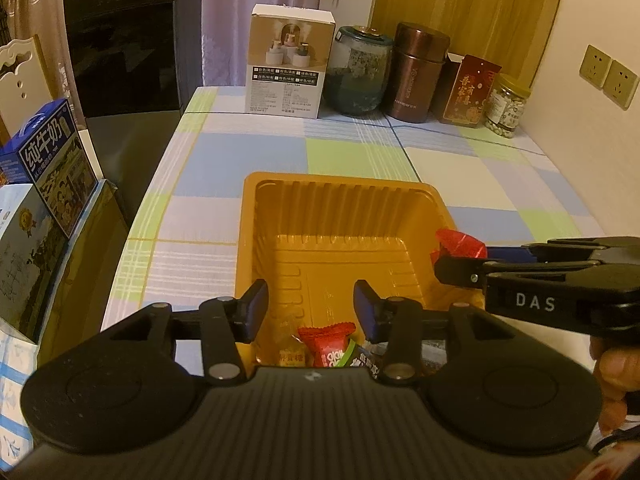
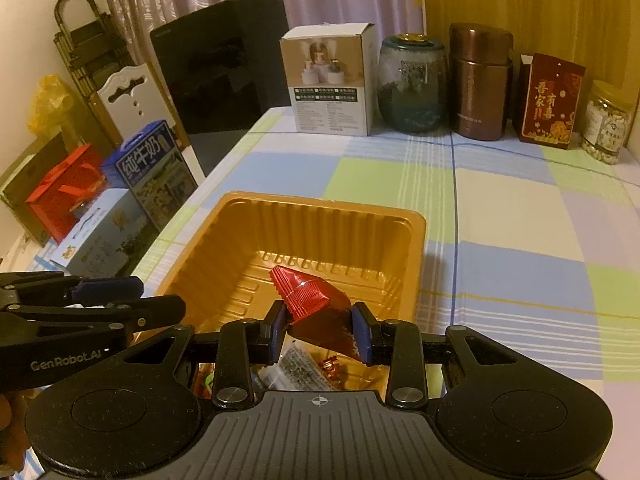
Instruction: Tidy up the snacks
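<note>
Left edge of my view: blue milk carton (image 1: 52, 152) stacked on other boxes beside the table, black appliance (image 1: 136, 40) behind it. My left gripper (image 1: 310, 310) hovers over the near end of the orange tray (image 1: 340, 196), jaws spread wide, nothing between them — just below it a red candy wrapper (image 1: 326, 344) and a few other small wrapped snacks lie in the tray's near end. Tray sits on the checkered tablecloth (image 1: 360, 152), its far half bare. My right gripper (image 2: 320, 334) comes in over the tray's right side, jaws closed on a shiny red snack packet (image 2: 312, 300) — pads press both flanks, crimped end pointing forward over the tray floor, packet held above the tray, not touching it as far as I can tell. From the left wrist view only the red tip shows past the right gripper's fingers. Back row along the wall, left to right: white product box (image 2: 328, 84), glass jar (image 2: 412, 84), brown canister (image 2: 480, 80), red gift box (image 2: 550, 100), clear jar of pale pieces (image 2: 606, 120).
</note>
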A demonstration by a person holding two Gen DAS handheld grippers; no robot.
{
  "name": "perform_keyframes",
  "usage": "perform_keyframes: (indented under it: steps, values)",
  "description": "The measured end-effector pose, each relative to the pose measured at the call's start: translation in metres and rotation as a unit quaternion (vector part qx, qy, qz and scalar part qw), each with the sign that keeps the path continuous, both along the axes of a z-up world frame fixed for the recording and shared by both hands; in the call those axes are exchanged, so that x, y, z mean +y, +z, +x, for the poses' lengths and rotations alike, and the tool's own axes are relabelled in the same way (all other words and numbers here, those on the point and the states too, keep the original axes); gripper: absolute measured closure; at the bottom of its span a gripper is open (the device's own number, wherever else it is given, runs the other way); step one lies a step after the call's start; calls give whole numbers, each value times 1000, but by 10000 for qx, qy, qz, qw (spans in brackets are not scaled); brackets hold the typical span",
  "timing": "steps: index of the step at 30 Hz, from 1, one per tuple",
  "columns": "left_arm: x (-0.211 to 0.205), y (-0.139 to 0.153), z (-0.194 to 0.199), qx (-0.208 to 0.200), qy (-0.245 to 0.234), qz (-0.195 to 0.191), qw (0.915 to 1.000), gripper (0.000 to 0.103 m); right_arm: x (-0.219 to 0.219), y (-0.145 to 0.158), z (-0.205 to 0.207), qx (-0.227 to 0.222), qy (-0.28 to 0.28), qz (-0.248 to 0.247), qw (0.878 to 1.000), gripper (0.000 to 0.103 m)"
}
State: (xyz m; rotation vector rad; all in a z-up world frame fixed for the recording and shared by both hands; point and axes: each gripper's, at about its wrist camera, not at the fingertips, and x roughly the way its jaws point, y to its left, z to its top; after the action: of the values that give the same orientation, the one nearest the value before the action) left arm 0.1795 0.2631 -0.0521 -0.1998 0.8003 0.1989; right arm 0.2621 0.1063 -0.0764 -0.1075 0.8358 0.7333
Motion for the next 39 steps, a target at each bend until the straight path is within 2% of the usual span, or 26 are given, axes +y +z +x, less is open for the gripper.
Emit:
perform_keyframes:
  steps: [18,19,22,24,30,32,39]
  values:
    - [7,-5,3,18,93,3,10000,59,13,-10,23,298,-42,60,9995,67]
    - [8,-6,2,23,105,12,9999,59,12,-10,24,340,-28,103,9994,65]
    - [8,-7,0,39,159,31,9999,57,5,-9,24,326,-97,211,9992,43]
    - [9,-8,-1,44,186,18,9998,56,-1,-9,23,324,-209,232,9990,42]
    - [6,-7,-6,14,224,-18,9997,47,-30,-7,23,455,-650,273,9965,42]
    - [2,-6,-8,3,222,1,9998,39,-41,-5,22,515,-764,293,9953,42]
    - [-15,7,-18,-124,237,92,9996,21,-71,8,2,489,-946,431,9934,42]
